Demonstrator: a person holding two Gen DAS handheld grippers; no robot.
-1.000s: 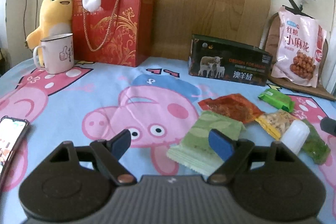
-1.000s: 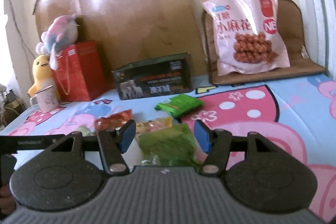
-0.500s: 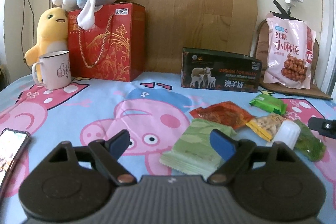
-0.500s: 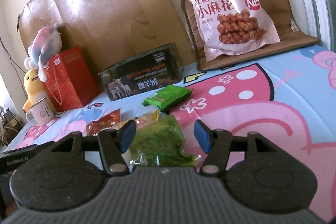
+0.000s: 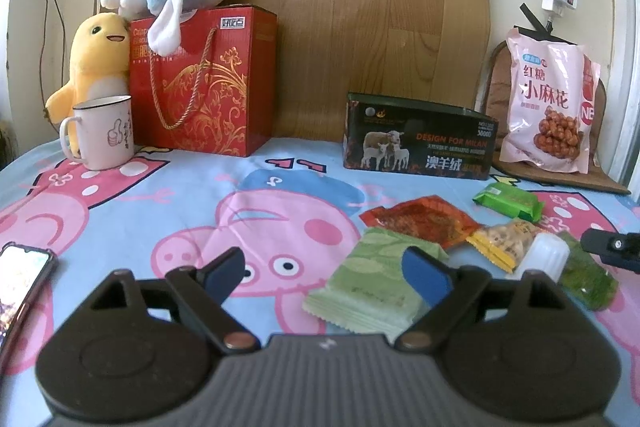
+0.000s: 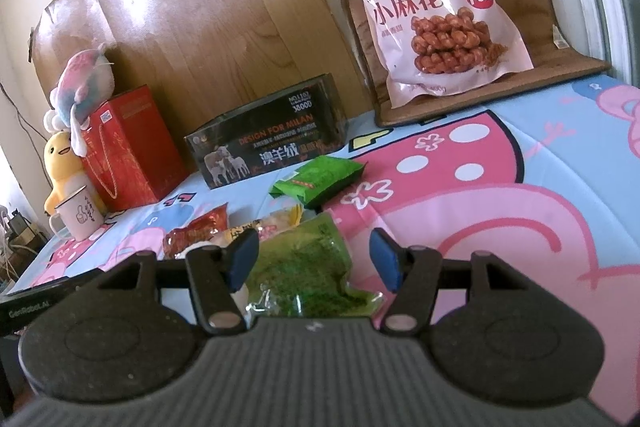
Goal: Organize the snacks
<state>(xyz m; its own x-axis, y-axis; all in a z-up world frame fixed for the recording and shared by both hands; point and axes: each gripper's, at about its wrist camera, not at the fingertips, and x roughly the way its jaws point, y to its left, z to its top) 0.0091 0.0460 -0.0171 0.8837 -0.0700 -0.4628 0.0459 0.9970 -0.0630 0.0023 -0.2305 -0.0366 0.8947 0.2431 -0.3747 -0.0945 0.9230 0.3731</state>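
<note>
Left gripper (image 5: 324,273), tilted slightly downward, jaws just widened and empty above the tablecloth (image 5: 120,211); right gripper (image 6: 314,259) spread over the dark-green packet (image 6: 304,263), not clamping.

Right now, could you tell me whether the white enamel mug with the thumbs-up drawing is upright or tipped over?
Upright: the white enamel mug stands on its base on the cartoon-print cloth, rim facing up.

Left gripper (image 5: 324,273), jaws just opening, nothing btwn; pale green foil snack packet (image 5: 368,287) under right pad, on cartoon-pig cloth (image 5: 160,195).
</note>
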